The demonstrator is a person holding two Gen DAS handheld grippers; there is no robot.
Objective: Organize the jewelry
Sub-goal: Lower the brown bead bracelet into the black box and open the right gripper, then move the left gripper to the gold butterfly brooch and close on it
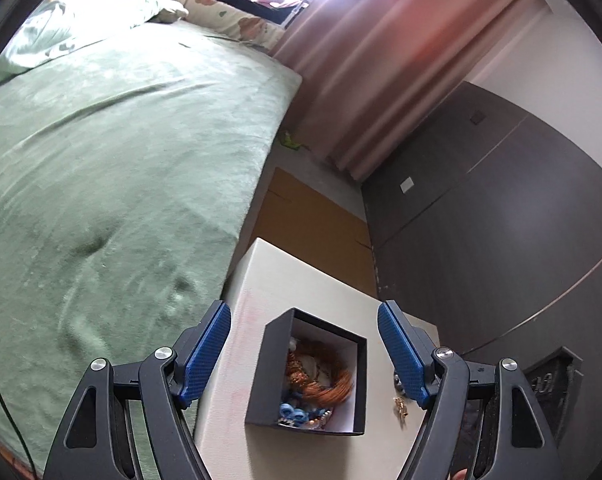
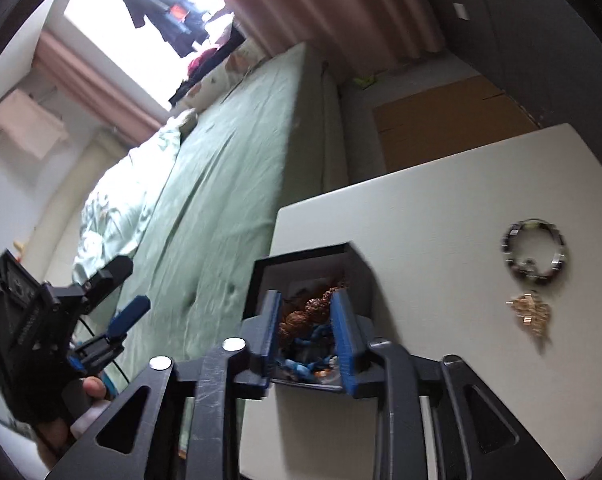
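A small black box (image 1: pixel 275 364) stands open on the white table (image 1: pixel 301 276), holding an orange-brown bead bracelet (image 1: pixel 333 384) and blue beads (image 1: pixel 293 414). My left gripper (image 1: pixel 303 308) hangs open and wide above the box, with nothing between its fingers. In the right wrist view my right gripper (image 2: pixel 307 294) reaches down into the box (image 2: pixel 309 250), jaws partly apart, with brown beads (image 2: pixel 313 306) lying between them. To the right on the table lie a dark link bracelet (image 2: pixel 535 252) and a gold piece (image 2: pixel 531 314). The gold piece (image 1: pixel 401 406) also shows beside my left gripper's right finger.
A bed with a green cover (image 1: pixel 121 160) borders the table's left side. Flat brown cardboard (image 1: pixel 313 216) lies on the floor beyond the table, a dark wardrobe (image 1: pixel 481 208) stands to the right, and pink curtains (image 1: pixel 381 60) hang behind. A gloved hand (image 2: pixel 61 404) holds the left gripper (image 2: pixel 127 286).
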